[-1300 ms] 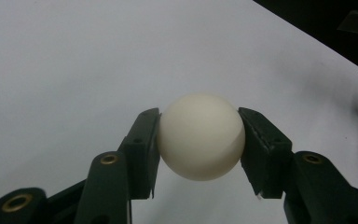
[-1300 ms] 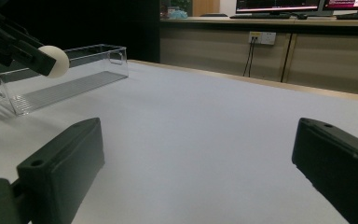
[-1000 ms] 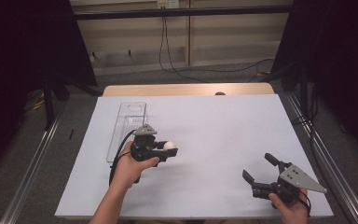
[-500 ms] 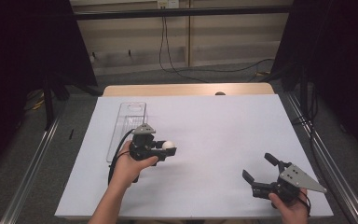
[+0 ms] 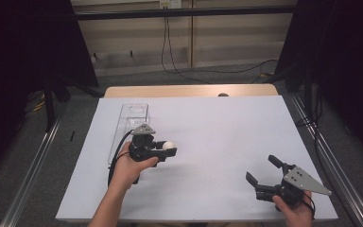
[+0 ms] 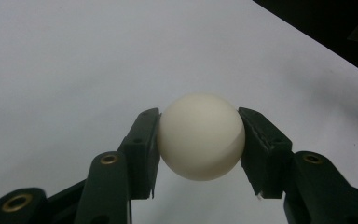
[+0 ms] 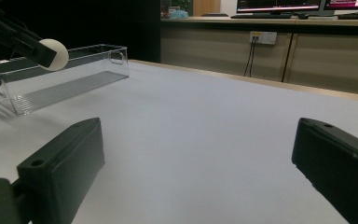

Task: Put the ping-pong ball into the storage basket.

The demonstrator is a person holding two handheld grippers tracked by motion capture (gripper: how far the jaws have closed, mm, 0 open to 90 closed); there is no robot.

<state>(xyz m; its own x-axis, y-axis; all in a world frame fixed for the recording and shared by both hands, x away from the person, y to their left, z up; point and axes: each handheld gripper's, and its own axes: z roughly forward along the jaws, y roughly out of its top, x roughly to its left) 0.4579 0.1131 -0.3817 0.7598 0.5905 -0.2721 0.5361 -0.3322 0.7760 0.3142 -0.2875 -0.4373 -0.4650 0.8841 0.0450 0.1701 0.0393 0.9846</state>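
Dim room with dark curtains at both sides, pale wall panels and trailing cables behind; in front, a bench point(image 5: 208, 91) with a wooden far edge, covered by a white sheet point(image 5: 217, 137)

On the sheet's left part, a clear plastic bin point(image 5: 131, 122), long and narrow, lying lengthwise away from the person; nothing visible inside it in the high view, and through its ribbed floor and handle cut-out in the right gripper view, nothing either

Just right of the bin's near end, the left gripper point(image 5: 166, 149), held in the left hand point(image 5: 131, 163), jaws clamped on a white ball point(image 5: 169, 145); ball gripped at the jaw tips, pointing toward the right side of the bench

From the left gripper view: ball point(image 6: 201, 136) pinched on both sides by the black jaws, above the white sheet

Near the front right corner, well apart from the ball, the right gripper point(image 5: 263, 173) in the right hand point(image 5: 295, 208), jaws wide apart

From the right gripper view: monitors and a wall socket at the back, the ball point(image 7: 55, 54) in front of the bin point(image 7: 65, 74)
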